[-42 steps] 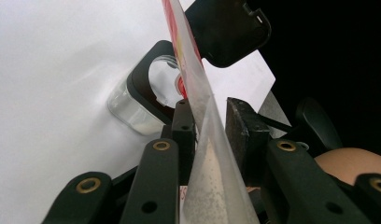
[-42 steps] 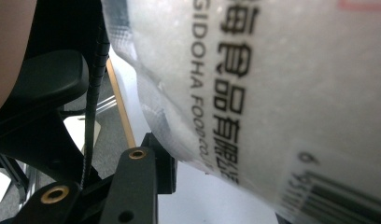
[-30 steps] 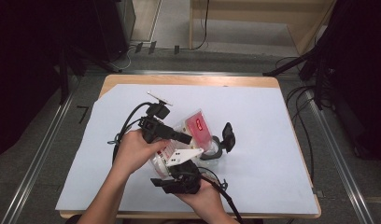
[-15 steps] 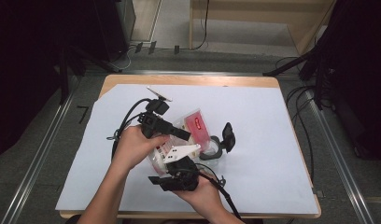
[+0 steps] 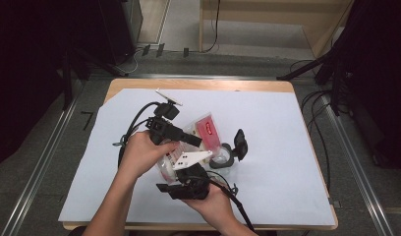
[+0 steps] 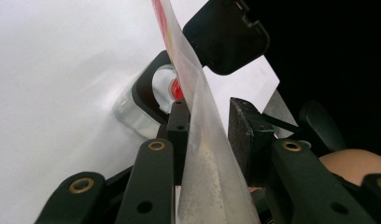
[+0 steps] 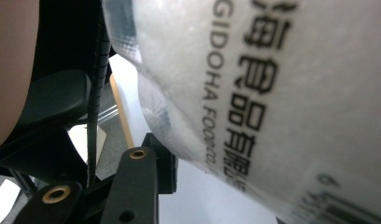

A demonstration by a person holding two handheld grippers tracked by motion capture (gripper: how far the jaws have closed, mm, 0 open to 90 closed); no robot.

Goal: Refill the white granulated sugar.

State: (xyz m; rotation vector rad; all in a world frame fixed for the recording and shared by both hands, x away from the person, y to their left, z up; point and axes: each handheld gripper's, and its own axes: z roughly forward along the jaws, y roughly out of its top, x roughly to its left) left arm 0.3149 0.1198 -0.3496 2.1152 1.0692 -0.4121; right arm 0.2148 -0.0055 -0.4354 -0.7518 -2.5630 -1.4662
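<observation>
A white-covered table (image 5: pixel 287 162) holds a clear container (image 5: pixel 222 158) with its black lid (image 5: pixel 239 144) flipped open, and a translucent printed bag (image 5: pixel 204 132) of white granules slants above it, its long axis running from the person's side down towards the container's mouth. The left gripper (image 6: pixel 205 116) pinches the bag's flat upper edge between its jaws, nearer the mouth. The right gripper (image 5: pixel 186 169), closer to the person, has the bag's bulging printed belly (image 7: pixel 272 93) pressed between its jaws.

High view looks down on the table (image 5: pixel 287 147); both gripper views sit very close, sharing the plastic bag (image 6: pixel 202 154) and jar (image 6: pixel 146 107).
</observation>
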